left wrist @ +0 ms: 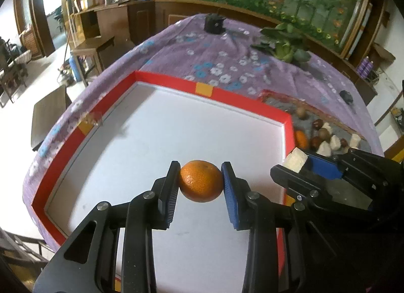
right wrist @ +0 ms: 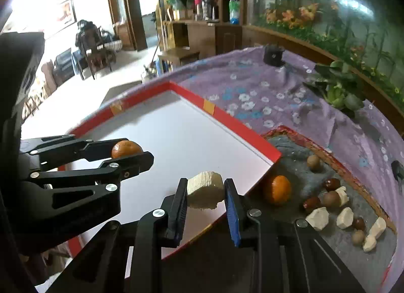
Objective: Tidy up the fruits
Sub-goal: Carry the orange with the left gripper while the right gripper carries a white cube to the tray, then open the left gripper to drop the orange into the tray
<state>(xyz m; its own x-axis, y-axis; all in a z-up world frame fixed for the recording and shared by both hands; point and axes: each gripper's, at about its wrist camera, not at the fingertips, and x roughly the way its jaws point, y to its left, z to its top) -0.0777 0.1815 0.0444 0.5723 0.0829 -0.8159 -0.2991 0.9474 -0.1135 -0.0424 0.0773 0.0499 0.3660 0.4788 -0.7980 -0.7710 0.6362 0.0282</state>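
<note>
Left gripper and right gripper — both clamped, side by side.

Home living room, wooden shelving with thermos flasks, floral tablecloth, armchairs

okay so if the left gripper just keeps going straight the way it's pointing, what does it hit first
Probably the white floor of the red-rimmed tray. The left gripper, shut on the orange, angles down over it, and nothing else lies ahead; the far rim would come next. Depth is hard to judge.

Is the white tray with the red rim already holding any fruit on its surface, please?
No: the tray shows only bare white floor, and the orange is clamped in the left gripper above it.
</note>
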